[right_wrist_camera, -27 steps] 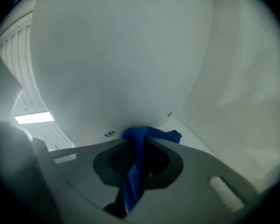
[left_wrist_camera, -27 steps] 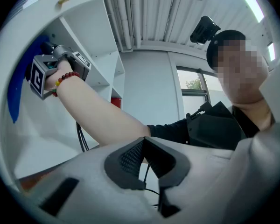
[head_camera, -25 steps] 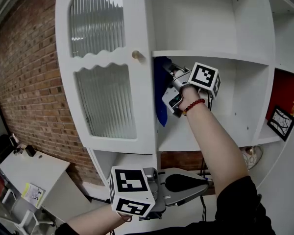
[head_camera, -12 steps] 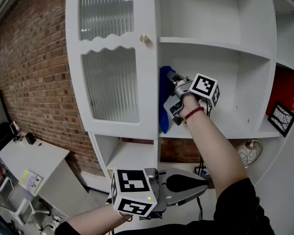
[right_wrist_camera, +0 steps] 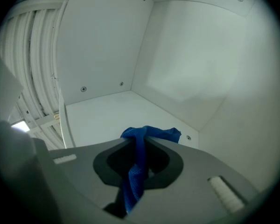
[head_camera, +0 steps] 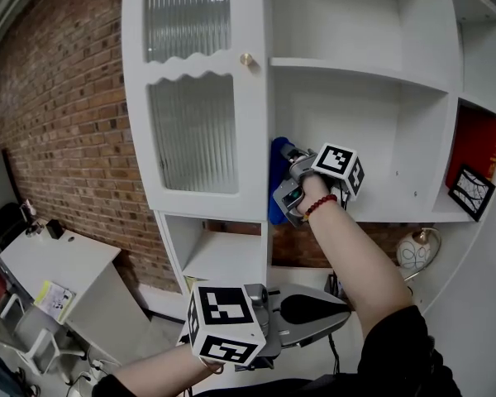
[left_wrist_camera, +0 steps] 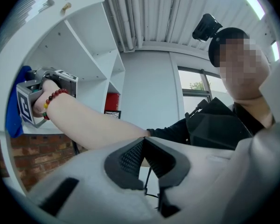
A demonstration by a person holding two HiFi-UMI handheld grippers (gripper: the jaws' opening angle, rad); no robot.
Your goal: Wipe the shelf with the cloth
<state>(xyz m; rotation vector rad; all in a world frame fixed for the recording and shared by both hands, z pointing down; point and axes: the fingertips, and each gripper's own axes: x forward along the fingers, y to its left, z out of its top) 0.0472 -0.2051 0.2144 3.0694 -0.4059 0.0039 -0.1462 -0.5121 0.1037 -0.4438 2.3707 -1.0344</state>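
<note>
My right gripper (head_camera: 286, 157) reaches into the middle compartment of the white cabinet and is shut on a blue cloth (head_camera: 276, 185). The cloth hangs against the compartment's left wall, just above the shelf board (head_camera: 380, 213). In the right gripper view the cloth (right_wrist_camera: 141, 146) is pinched between the jaws and bunches past their tips, with the white inner corner behind it. My left gripper (head_camera: 322, 311) hangs low in front of the body; in its own view the left gripper (left_wrist_camera: 143, 141) has its pads together with nothing between them. That view also shows the cloth (left_wrist_camera: 14, 107) at far left.
A ribbed-glass door (head_camera: 194, 98) with a brass knob (head_camera: 247, 59) stands just left of the open compartment. A red panel (head_camera: 473, 143) and a framed picture (head_camera: 467, 193) fill the right compartment. A patterned vase (head_camera: 413, 253) sits below. Left are a brick wall (head_camera: 58, 114) and a white table (head_camera: 54, 275).
My right gripper has slid the cloth downward along the compartment's left wall, toward the shelf board. The left gripper has stayed where it was.
</note>
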